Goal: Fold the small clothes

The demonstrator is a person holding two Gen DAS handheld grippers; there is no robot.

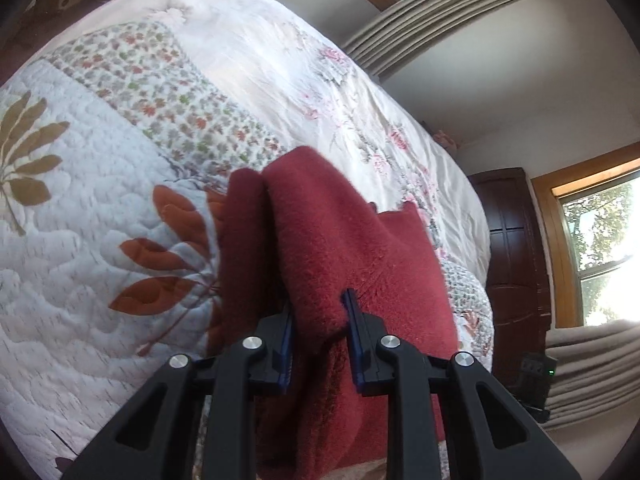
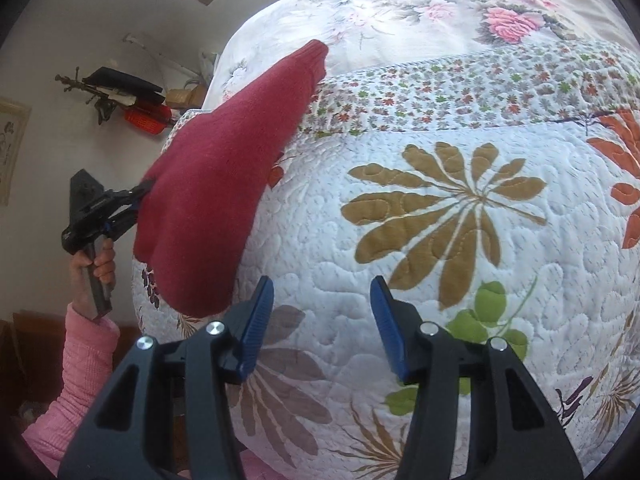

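Counting two grippers and one garment. Left gripper [image 1: 320, 316] is clamped on a bunched fold of the dark red fleece garment [image 1: 340, 248], one sleeve trailing onto the floral quilt [image 2: 460, 240]. Right gripper [image 2: 322, 320] hangs over the quilt, jaws apart, nothing between them.

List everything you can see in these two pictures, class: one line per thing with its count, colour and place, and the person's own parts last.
Garment: one, dark red, lifted above the quilt, pinched at one edge.
Quilt: one, white with brown, orange and green leaf prints, covering the bed.
Curtains: one set, beige, by the window.
Cabinet: one, dark wood, beyond the bed.
Left gripper: black, blue pads, jaws shut on the garment.
Right gripper: black, blue pads, jaws open over the quilt.
Sleeve: pink, lower left.
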